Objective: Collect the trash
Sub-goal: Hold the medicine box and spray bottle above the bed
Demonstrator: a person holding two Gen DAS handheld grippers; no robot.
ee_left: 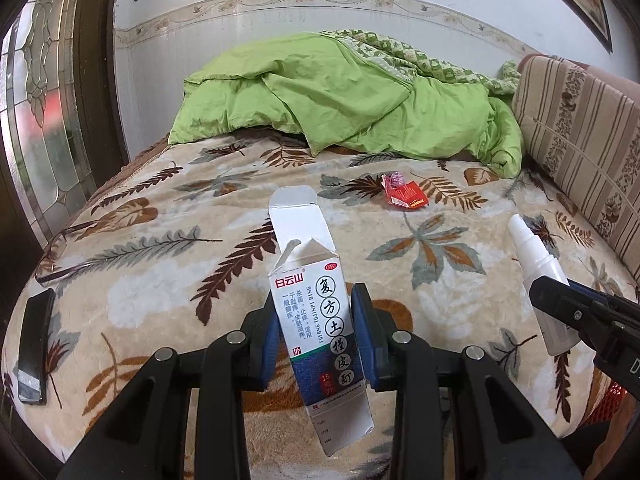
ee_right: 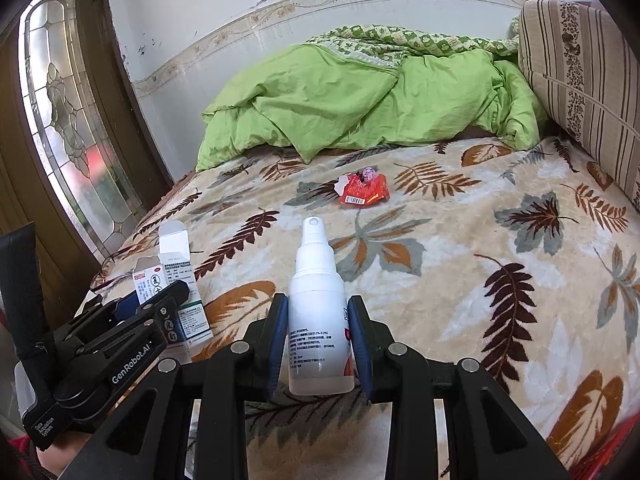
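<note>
My left gripper [ee_left: 316, 312] is shut on an opened white and blue medicine box [ee_left: 316, 304], held above the leaf-patterned blanket with its top flap standing up. My right gripper [ee_right: 318, 324] is shut on a white spray bottle [ee_right: 318, 308], nozzle pointing away from me. In the left wrist view that spray bottle [ee_left: 534, 264] and the right gripper show at the right edge. In the right wrist view the medicine box [ee_right: 172, 276] and the left gripper sit at the lower left. A crumpled red wrapper [ee_left: 404, 194] [ee_right: 364, 189] lies on the blanket further ahead, untouched.
A rumpled green duvet [ee_left: 344, 96] lies at the far end of the bed. A striped cushion [ee_left: 580, 140] lines the right side. A black phone [ee_left: 35, 344] rests on the blanket at the left edge, with eyeglasses [ee_left: 64, 256] beyond it. A dark-framed glass door [ee_left: 44, 100] stands left.
</note>
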